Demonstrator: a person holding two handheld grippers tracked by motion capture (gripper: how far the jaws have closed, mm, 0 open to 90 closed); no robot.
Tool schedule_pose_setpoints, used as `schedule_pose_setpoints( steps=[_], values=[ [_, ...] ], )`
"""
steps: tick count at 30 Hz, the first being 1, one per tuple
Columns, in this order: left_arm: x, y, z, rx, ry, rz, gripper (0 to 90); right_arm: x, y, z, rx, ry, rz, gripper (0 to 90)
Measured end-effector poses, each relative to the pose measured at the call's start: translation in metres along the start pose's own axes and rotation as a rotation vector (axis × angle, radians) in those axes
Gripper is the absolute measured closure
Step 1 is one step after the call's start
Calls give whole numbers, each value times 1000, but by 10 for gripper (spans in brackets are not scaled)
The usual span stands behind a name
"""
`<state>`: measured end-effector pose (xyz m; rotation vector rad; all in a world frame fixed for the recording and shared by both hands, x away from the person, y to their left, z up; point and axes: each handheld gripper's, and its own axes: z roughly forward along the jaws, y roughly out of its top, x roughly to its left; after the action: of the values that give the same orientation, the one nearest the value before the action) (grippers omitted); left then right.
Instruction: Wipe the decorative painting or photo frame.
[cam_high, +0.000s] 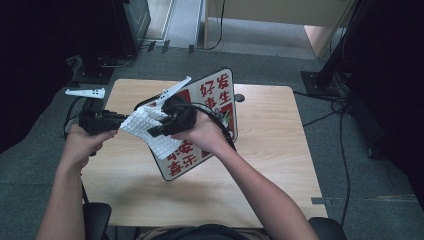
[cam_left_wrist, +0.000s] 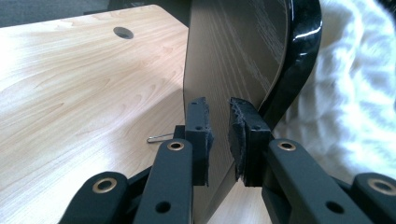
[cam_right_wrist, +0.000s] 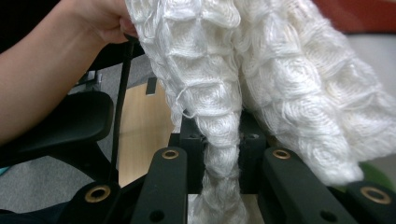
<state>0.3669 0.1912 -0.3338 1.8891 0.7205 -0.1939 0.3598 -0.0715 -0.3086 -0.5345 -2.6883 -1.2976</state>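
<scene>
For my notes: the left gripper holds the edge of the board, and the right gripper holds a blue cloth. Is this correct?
Not quite: the cloth is white, not blue, as the right gripper view shows. The right gripper is shut on it. The left gripper does hold the board by its edge.

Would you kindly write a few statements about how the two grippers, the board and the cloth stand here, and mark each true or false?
1. The left gripper is clamped on the edge of the black-rimmed sign board with red characters. True.
2. The right gripper holds nothing. False: its jaws pinch the white waffle-weave cloth.
3. The sign board lies flat on the light wooden table. False: it is held tilted up, above the tabletop.
4. The white cloth rests against the printed face of the board. True.
5. The tabletop has a round hole in it. True.
</scene>
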Motion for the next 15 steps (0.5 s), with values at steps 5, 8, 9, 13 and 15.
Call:
schedule_pose_setpoints(
  steps=[5,8,9,13,15],
  values=[
    [0,0,0,1,-2,6,781,-1,-6,4,8,6,3,778],
    [0,0,0,3,-5,6,789,-1,-11,6,14,10,4,778],
    [0,0,0,3,-4,4,790,-1,-12,7,10,11,4,778],
    [-1,0,0,2,4,9,796,-2,-17,9,21,10,6,781],
    [-1,0,0,2,2,5,801,-2,-19,10,23,8,8,783]
  ],
)
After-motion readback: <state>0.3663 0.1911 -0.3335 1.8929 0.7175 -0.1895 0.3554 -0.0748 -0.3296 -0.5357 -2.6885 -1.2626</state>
